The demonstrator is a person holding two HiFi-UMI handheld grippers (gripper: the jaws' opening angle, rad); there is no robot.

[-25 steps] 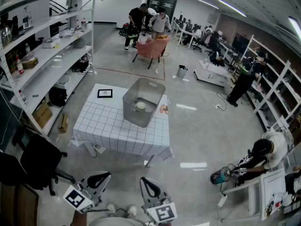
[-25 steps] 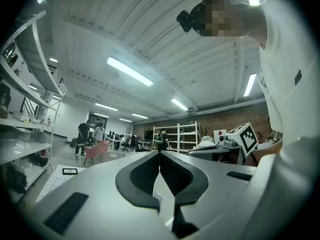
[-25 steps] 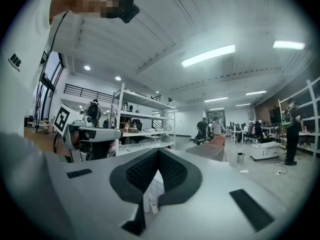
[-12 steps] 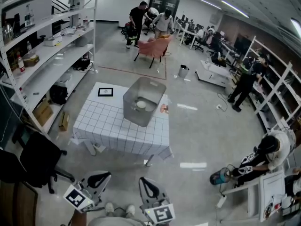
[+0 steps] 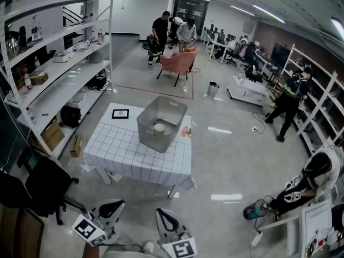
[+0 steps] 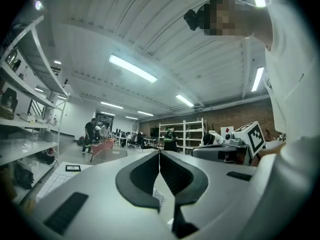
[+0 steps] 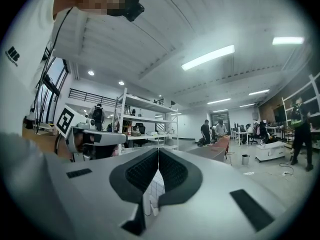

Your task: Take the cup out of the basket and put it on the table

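- Left gripper (image 5: 111, 209): I hold it low at the near edge of the head view, its marker cube (image 5: 88, 230) toward me. In the left gripper view (image 6: 159, 158) the two dark pads meet along one line with nothing between them: clenched and empty.
- Right gripper (image 5: 163, 220): it sits beside the left one, apart from it, and also low and near me. In the right gripper view (image 7: 158, 157) its jaws are pressed together on nothing.
- Table (image 5: 115, 150): it is covered by a white cloth with a dark grid and stands well ahead of both grippers, with bare floor between.
- Basket (image 5: 146, 129): a translucent grey bin with tall walls, it stands on the table toward the right half.
- Cup (image 5: 159, 127): it shows as a pale round shape on the basket's floor, inside the walls. Neither gripper is near it.
- Framed card (image 5: 120, 113): it lies flat on the cloth at the far left, apart from the basket.
- Orange item (image 5: 186, 131): it is at the table's right edge, just beside the basket. I cannot tell what it is.
- Shelving (image 5: 54, 63): white racks holding mixed goods run along the left of the table.
- Black chair (image 5: 47, 183): it stands on the floor to the left of the grippers.
- Pink armchair (image 5: 177, 63): it stands beyond the table, with people just behind it.
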